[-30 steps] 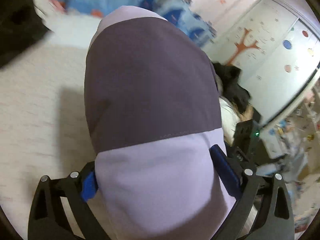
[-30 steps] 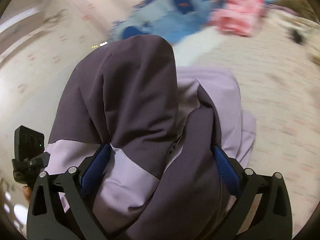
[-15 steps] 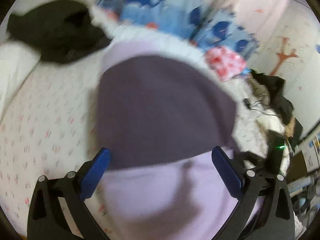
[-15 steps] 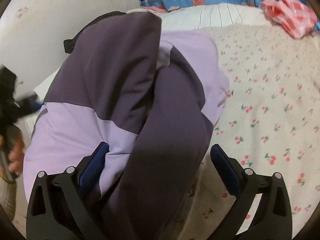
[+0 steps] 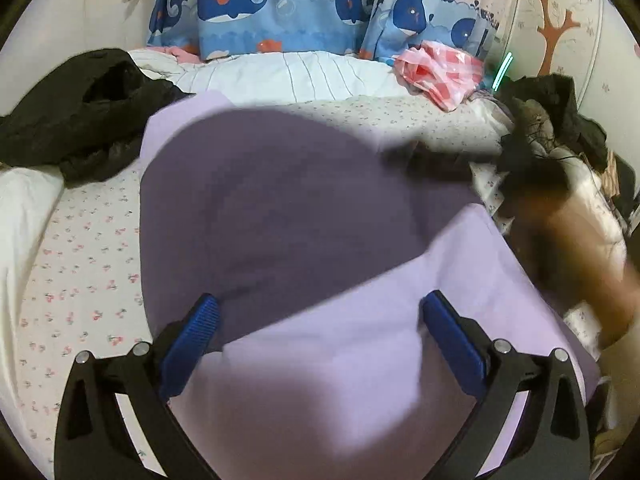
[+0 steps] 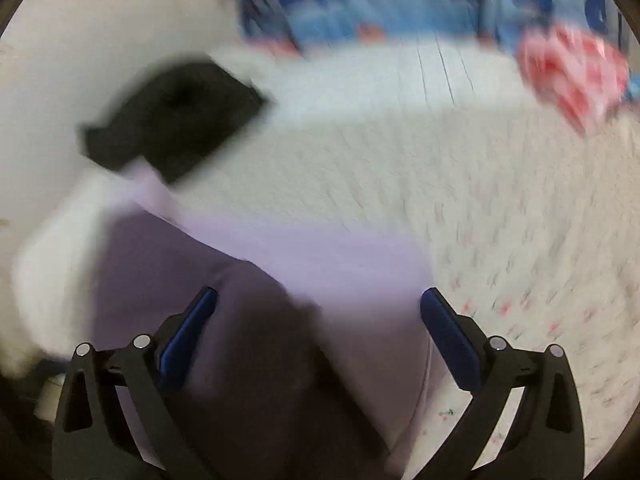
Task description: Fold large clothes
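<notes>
I judge I am laying the purple-and-lilac garment point(image 5: 304, 264) out over the bed point(image 5: 76, 264), mid-swing. My left claw point(image 5: 320, 320) and right claw point(image 6: 318, 312) both stand spread, cloth draped between the fingers; whether either truly pinches it I cannot tell. Next: spread it flat, clear of the black jacket point(image 5: 76, 116) at far left.

Garment point(image 5: 304, 216) lilac and dark purple; sheet point(image 5: 80, 264) white, cherry-printed; curtain point(image 5: 280, 4) blue, whale-patterned.
</notes>
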`<state>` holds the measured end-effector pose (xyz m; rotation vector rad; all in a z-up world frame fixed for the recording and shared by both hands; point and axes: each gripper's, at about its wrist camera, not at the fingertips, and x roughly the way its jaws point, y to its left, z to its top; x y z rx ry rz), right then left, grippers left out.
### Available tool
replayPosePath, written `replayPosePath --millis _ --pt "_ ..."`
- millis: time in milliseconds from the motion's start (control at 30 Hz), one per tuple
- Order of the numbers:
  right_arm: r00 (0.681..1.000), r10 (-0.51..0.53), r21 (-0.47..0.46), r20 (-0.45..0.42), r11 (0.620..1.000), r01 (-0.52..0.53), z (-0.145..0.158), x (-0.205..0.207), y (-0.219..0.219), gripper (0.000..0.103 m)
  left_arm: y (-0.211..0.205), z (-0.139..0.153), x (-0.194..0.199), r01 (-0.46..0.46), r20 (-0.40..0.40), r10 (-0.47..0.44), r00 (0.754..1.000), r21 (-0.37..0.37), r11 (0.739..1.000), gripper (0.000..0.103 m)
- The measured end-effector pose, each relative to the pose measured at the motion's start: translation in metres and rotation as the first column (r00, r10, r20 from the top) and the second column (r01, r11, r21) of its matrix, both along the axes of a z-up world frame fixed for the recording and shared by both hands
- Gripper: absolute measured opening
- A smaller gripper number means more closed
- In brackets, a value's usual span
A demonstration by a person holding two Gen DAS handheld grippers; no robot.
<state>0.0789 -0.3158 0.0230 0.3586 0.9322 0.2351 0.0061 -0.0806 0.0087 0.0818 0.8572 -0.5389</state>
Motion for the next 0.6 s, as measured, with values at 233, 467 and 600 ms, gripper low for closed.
replayPosePath --millis 233,467,600 --pt "1.000 0.002 -0.033 0.006 0.999 -0.002 0.029 -0.022 -0.015 0.096 -0.025 0.001 0.003 0.036 0.007 -0.036 0.999 0.103 0.994 0.098" --pt "0.978 0.203 -0.277 0.038 0.943 -0.185 0.042 -0.158 0.022 0.096 0.019 0.014 -0.031 -0.002 -0.048 0.001 0.999 -0.019 1.000 0.098" --pt "0.986 0.152 -0.100 -0.062 0.982 -0.158 -0.012 -0.163 0.001 0.096 0.005 0.002 -0.052 0.008 0.009 -0.008 1.000 0.093 0.996 0.098"
